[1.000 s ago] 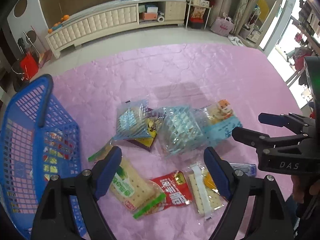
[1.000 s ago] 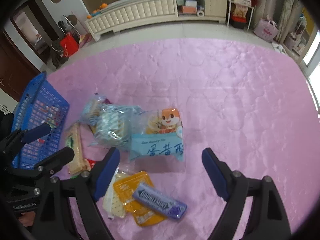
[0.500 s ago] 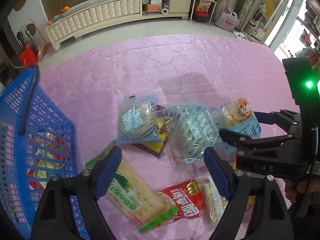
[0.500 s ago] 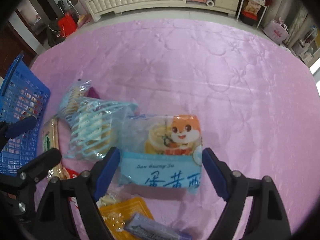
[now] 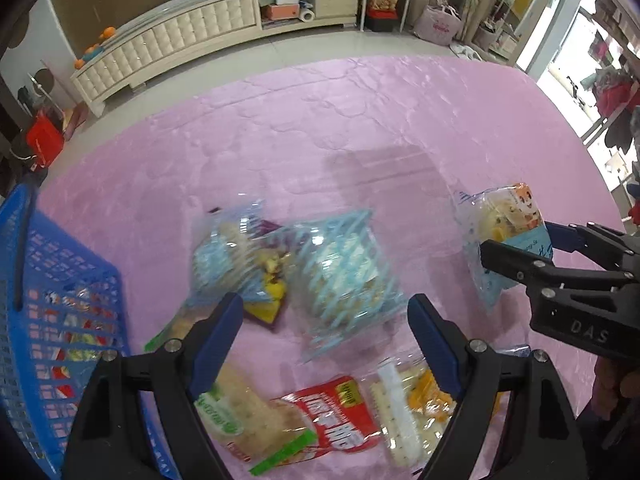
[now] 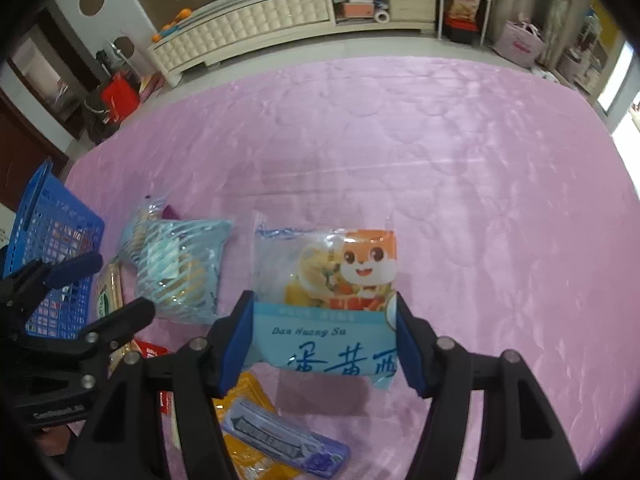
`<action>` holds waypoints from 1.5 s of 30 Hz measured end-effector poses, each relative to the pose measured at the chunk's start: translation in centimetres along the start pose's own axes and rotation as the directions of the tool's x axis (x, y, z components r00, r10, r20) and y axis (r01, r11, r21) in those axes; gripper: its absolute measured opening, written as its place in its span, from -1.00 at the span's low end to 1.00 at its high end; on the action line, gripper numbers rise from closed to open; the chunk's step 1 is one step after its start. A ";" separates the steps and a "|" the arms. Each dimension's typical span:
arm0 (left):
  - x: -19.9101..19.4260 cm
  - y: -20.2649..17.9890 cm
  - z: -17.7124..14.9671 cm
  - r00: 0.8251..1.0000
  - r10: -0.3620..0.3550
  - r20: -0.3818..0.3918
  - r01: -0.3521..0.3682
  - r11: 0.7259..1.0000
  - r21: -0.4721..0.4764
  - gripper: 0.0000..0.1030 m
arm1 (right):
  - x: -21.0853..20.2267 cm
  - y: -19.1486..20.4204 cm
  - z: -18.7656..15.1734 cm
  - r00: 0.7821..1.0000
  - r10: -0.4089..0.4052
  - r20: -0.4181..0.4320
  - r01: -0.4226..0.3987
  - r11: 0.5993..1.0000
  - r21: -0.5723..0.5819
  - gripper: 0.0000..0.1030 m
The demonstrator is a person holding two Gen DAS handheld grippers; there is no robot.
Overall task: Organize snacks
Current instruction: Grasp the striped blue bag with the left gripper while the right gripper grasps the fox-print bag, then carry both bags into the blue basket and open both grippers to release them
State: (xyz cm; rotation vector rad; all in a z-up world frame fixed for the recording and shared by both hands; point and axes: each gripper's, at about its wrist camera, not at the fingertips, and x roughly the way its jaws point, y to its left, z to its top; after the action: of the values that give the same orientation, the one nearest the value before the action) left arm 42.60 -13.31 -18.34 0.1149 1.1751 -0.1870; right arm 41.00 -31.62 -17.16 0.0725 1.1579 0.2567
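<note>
My right gripper (image 6: 325, 336) is shut on the blue-and-orange fox snack bag (image 6: 326, 280), lifted a little off the pink cloth; the bag also shows in the left wrist view (image 5: 502, 236). My left gripper (image 5: 326, 324) is open and empty, above the striped light-blue packet (image 5: 344, 272). Around it lie a second striped packet (image 5: 228, 248), a green cracker pack (image 5: 236, 412), a red packet (image 5: 332, 416) and a clear packet with a white strip (image 5: 404, 404). A blue basket (image 5: 52, 320) with snacks inside stands at the left.
A purple bar (image 6: 286, 440) lies on a yellow packet (image 6: 244, 452) below the right gripper. The pink cloth (image 6: 460, 184) covers the table. A white cabinet (image 5: 180, 44) and a red bin (image 5: 42, 140) stand beyond the far edge.
My right gripper moved forward over the fox bag, closed on its near end and lifted it. My left gripper drifted slightly forward over the striped packets and stayed open.
</note>
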 end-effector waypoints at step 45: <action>-19.2 7.5 -10.0 0.960 0.013 0.278 0.000 0.999 -0.046 0.03 | -14.6 12.3 -5.1 0.958 0.063 0.281 -0.085 0.994 0.066 0.33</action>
State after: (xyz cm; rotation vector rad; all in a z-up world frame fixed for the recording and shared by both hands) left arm 27.96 -2.44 -4.48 0.0503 0.8969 -0.1642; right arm 28.91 -23.58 -3.81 0.2149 0.8852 0.2588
